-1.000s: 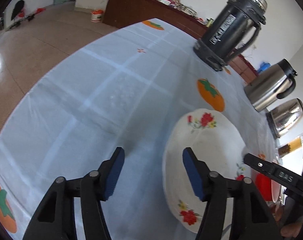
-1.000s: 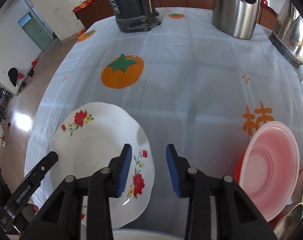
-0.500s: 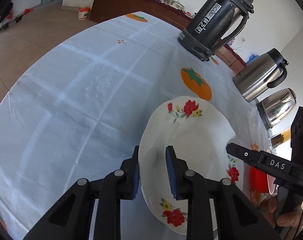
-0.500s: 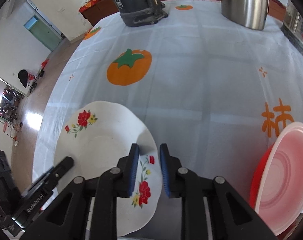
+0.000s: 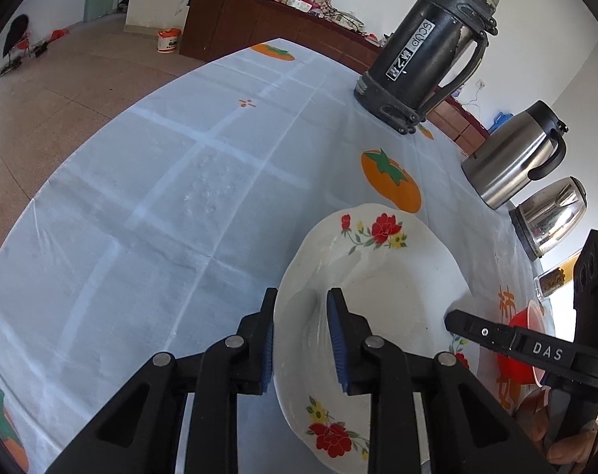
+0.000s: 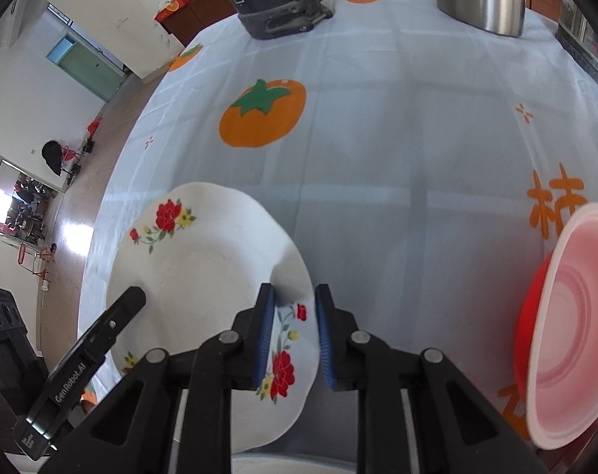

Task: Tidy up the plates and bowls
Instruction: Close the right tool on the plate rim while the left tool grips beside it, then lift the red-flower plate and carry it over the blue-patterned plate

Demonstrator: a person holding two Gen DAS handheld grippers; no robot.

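Note:
A white plate with red flowers (image 5: 382, 276) sits over the pale blue tablecloth and also shows in the right wrist view (image 6: 204, 272). My left gripper (image 5: 301, 331) is shut on the plate's left rim. My right gripper (image 6: 293, 328) is shut on the plate's right rim. Each gripper's finger shows in the other's view, over the plate. A pink bowl (image 6: 571, 316) nests in a red bowl (image 6: 530, 308) at the right; the red bowl also shows in the left wrist view (image 5: 522, 339).
A black thermos (image 5: 429, 47), a steel jug (image 5: 512, 158) and a steel kettle (image 5: 551, 213) stand along the table's far side. A jar (image 5: 555, 276) stands by the kettle. The table edge (image 5: 34, 201) drops to the floor at left.
Both grippers have closed from open onto opposite rims of the flowered plate. The plate's rims now sit between the pads, and it looks slightly raised and tilted.

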